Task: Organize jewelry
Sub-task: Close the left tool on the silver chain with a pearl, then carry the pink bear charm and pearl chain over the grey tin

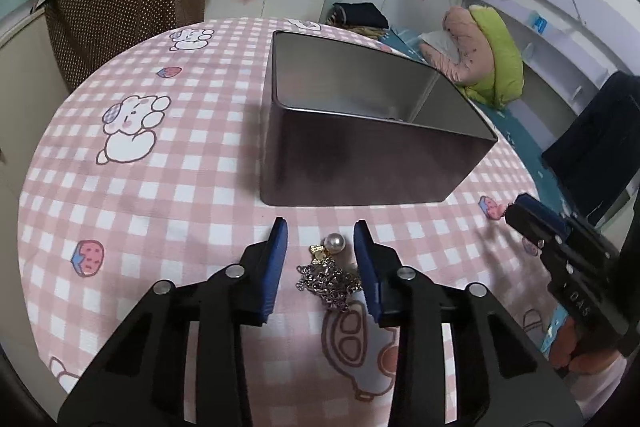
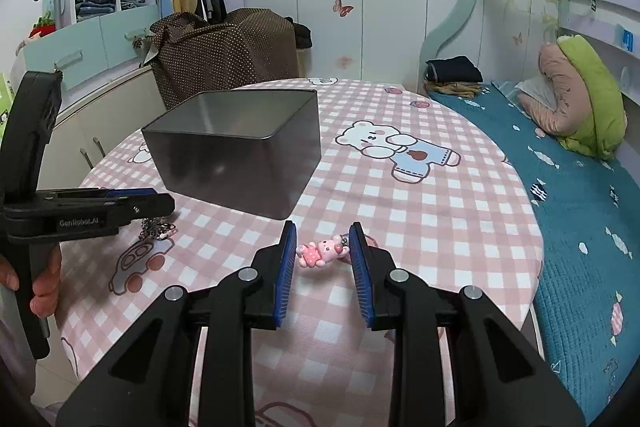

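A silver chain necklace (image 1: 328,281) with a pearl (image 1: 334,242) and a small gold charm (image 1: 317,251) lies bunched on the pink checked tablecloth (image 1: 160,187). My left gripper (image 1: 321,223) straddles it with its jaws open. The chain lies against the right pad, and the left pad stands clear of it. In the right wrist view a pink bear charm (image 2: 320,251) spans the gap of my right gripper (image 2: 323,225), whose pads are shut on its two ends just above the cloth. An open grey metal tin (image 1: 360,115) stands just beyond both grippers. From the side, the left gripper (image 2: 170,203) hovers over the chain (image 2: 156,229).
The round table's edge curves close on the right, with a bed in a teal cover (image 2: 580,207) beyond it. A brown dotted bag (image 2: 224,55) sits behind the table. A person's hand (image 2: 44,291) holds the left gripper's handle. The right gripper (image 1: 514,209) shows at the right.
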### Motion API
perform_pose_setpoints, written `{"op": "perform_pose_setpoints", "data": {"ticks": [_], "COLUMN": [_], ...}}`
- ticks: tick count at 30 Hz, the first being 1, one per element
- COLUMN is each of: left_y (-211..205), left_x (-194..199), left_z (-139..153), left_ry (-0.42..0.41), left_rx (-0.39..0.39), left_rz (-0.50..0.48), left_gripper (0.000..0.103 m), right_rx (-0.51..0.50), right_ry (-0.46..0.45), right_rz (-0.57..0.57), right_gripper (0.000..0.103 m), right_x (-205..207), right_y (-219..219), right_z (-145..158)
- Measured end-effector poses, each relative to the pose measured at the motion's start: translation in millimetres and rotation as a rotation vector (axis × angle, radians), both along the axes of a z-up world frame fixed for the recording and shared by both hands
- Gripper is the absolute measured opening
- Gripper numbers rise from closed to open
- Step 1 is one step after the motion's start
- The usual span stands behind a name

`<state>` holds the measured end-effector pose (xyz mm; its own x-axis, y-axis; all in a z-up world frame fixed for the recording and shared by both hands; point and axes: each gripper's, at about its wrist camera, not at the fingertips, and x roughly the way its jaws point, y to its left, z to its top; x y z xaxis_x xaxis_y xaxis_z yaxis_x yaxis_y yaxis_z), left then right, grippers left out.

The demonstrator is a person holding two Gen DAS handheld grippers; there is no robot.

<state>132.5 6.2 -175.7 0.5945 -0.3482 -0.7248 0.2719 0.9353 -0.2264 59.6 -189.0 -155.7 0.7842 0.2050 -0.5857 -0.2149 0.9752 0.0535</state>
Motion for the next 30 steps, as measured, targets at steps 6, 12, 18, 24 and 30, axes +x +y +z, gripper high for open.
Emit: {"op": "perform_pose_setpoints", "data": {"ticks": [6,12,18,24,30], "left_y": [-3.5,24.3,58.3,67.4,61.4], "left_x": [-1.1,0.5,-3.5,-11.3,-14.1], "left_z": [-1.8,-0.5,8.5,22.9,34.0], "left_ry": [-0.009,0.028,0.038,-0.007,-0.040], "left_rx": [0.042,-0.116,-0.280,-0.270,-0.256], "left_rz": [-0.018,0.089,0.139,0.172,0.159], "left_gripper": [0.011,0.011,0.011,0.011,0.011], "right_rx": [0.005,0.005,0.005,0.000,-0.009], "right_ry": [0.025,0.020,0.017,-0.001,-0.055], "right_rz": [0.001,-0.003,-0.001,0.013,0.028], "right_gripper": [0.026,0.026,0.026,0.026,0.026], "right_x": [5.5,6.4,7.9,7.3,6.2], "right_y": [0.1,-0.7,0.2,5.7,11.7], "right_z": [-5.6,-3.6,-2.1,4.4,22.9]}}
